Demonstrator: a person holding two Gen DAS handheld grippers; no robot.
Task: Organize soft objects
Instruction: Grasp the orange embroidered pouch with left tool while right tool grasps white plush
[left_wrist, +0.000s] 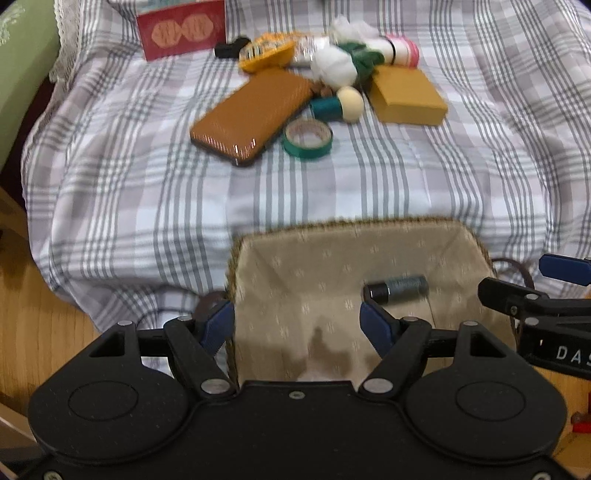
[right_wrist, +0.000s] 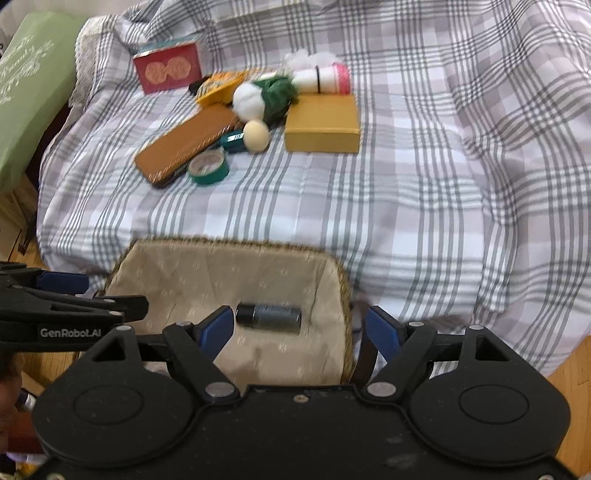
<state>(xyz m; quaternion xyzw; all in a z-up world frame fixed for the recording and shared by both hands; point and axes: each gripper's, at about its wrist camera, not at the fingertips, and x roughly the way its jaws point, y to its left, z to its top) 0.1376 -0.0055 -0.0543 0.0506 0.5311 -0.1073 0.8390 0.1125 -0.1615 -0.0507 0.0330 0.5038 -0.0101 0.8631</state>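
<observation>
A beige cloth-lined basket (left_wrist: 461, 236) (right_wrist: 343, 280) sits at the near edge of a plaid-covered bed. A dark grey cylinder (left_wrist: 397, 288) (right_wrist: 269, 316) lies inside it. My left gripper (left_wrist: 297, 325) is open and empty over the basket's left part. My right gripper (right_wrist: 299, 330) is open and empty over the basket's right rim. Far back lies a pile: a white fluffy ball (left_wrist: 332, 66) (right_wrist: 249, 98), green cloth (left_wrist: 364, 61) (right_wrist: 279, 98), a cream sponge puff with a teal handle (left_wrist: 345, 104) (right_wrist: 255, 136).
The pile also holds a brown case (left_wrist: 251, 116) (right_wrist: 186, 146), a green tape roll (left_wrist: 307, 139) (right_wrist: 208, 168), a mustard box (left_wrist: 406, 96) (right_wrist: 323, 123), a red box (left_wrist: 181, 29) (right_wrist: 168, 70) and a pink-white roll (right_wrist: 328, 79). Wooden floor (left_wrist: 33, 325) lies below the bed.
</observation>
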